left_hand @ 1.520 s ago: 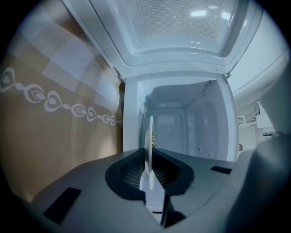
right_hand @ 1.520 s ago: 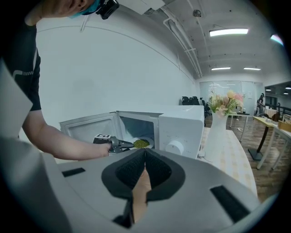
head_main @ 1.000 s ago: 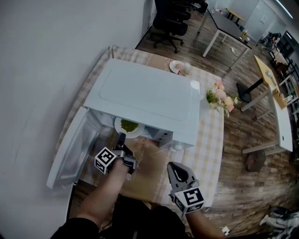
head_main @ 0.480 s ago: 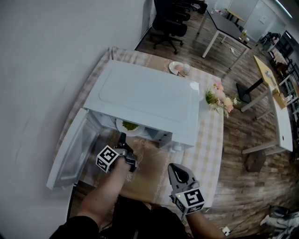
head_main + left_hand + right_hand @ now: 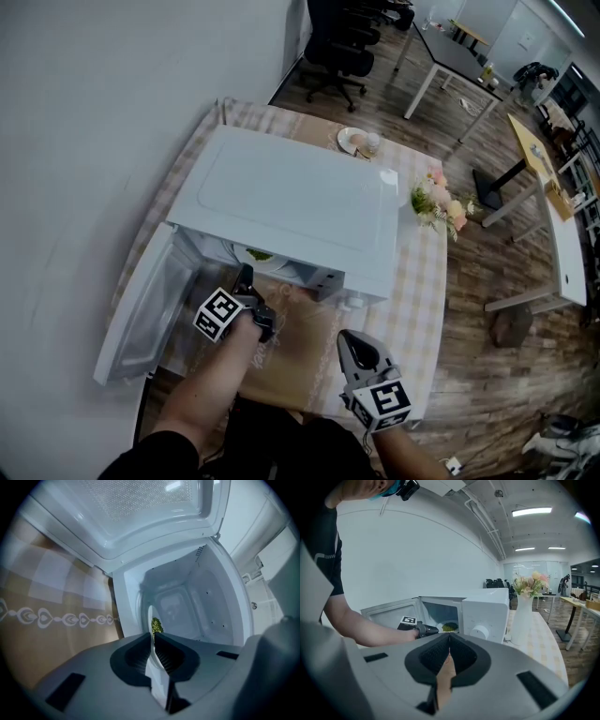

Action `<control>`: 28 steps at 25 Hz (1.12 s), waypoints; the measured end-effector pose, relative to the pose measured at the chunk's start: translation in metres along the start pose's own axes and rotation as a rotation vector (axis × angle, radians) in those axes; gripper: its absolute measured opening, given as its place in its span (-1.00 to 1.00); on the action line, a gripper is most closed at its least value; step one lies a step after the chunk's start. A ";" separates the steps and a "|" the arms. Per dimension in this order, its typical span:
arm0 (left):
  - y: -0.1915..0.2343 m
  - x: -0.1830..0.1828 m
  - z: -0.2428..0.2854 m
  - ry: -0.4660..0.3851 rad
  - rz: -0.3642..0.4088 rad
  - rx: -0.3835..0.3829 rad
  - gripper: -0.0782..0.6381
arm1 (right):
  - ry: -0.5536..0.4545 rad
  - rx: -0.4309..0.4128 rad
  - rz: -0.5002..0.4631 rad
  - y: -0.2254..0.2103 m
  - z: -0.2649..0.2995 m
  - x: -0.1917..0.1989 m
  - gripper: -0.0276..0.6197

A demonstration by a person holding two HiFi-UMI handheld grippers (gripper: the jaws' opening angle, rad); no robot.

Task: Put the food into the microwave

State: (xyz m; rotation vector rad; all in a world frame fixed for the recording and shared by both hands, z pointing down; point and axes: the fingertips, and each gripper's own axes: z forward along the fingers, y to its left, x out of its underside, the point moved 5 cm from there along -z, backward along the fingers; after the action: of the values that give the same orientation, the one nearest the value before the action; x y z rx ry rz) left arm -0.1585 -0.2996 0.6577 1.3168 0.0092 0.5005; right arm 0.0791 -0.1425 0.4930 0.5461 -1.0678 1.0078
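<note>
A white plate with green food sits partly inside the white microwave, whose door hangs open to the left. My left gripper reaches into the opening. In the left gripper view the plate's thin rim runs between the jaws of the left gripper, which have just been closing onto it, with the food beyond. My right gripper hovers at the table's near edge. The right gripper is shut on nothing and faces the microwave.
The table's checked cloth lies under the microwave. A vase of flowers stands to its right, and a small plate sits behind it. Desks and office chairs fill the room beyond. A white wall runs along the left.
The plate of food has slid deeper into the microwave, so less of it shows under the top. The left gripper has moved slightly forward and rolled. The right gripper has kept still.
</note>
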 end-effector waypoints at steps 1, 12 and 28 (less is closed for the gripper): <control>-0.001 -0.001 0.001 0.000 0.013 -0.006 -0.69 | -0.001 -0.001 -0.001 0.000 0.001 0.000 -0.89; -0.004 -0.008 -0.003 -0.006 0.187 -0.079 -0.61 | -0.003 -0.006 0.004 0.002 0.004 0.000 -0.89; -0.022 0.003 0.002 0.132 0.871 -0.072 -0.69 | 0.004 -0.008 0.007 -0.001 0.003 0.005 -0.89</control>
State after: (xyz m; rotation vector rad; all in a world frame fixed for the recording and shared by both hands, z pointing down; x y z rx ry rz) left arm -0.1476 -0.3042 0.6386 1.1711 -0.4858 1.3092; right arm 0.0788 -0.1436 0.4986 0.5334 -1.0706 1.0102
